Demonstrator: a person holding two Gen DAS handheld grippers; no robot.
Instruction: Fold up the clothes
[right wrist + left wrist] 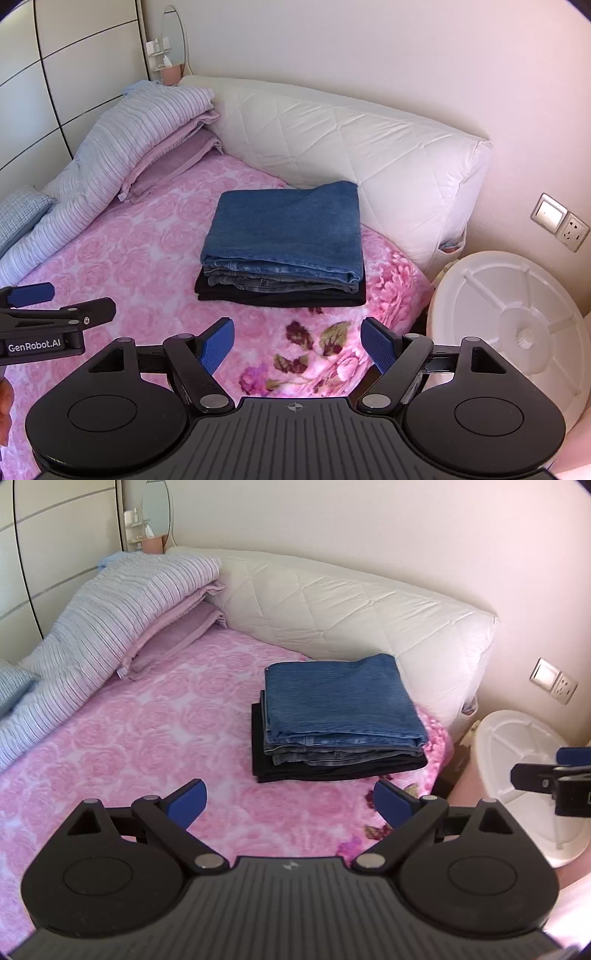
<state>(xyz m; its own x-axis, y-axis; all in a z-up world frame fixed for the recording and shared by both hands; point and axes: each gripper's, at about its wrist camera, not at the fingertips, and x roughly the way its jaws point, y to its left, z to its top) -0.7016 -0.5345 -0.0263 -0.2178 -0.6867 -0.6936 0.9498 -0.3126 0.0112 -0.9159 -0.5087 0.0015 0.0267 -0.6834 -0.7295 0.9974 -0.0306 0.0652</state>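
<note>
Two grippers (290, 805) short of folded jeans (341, 705)

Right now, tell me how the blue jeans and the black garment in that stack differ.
The blue jeans lie on top, their broad face showing; the black garment lies at the bottom, only its edges visible. The jeans are faded blue denim; the black garment is plain and dark. Both are folded flat on the pink blanket.

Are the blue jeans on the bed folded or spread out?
Folded. The blue jeans lie as a neat rectangle with layered edges showing, stacked on a folded black garment.
</note>
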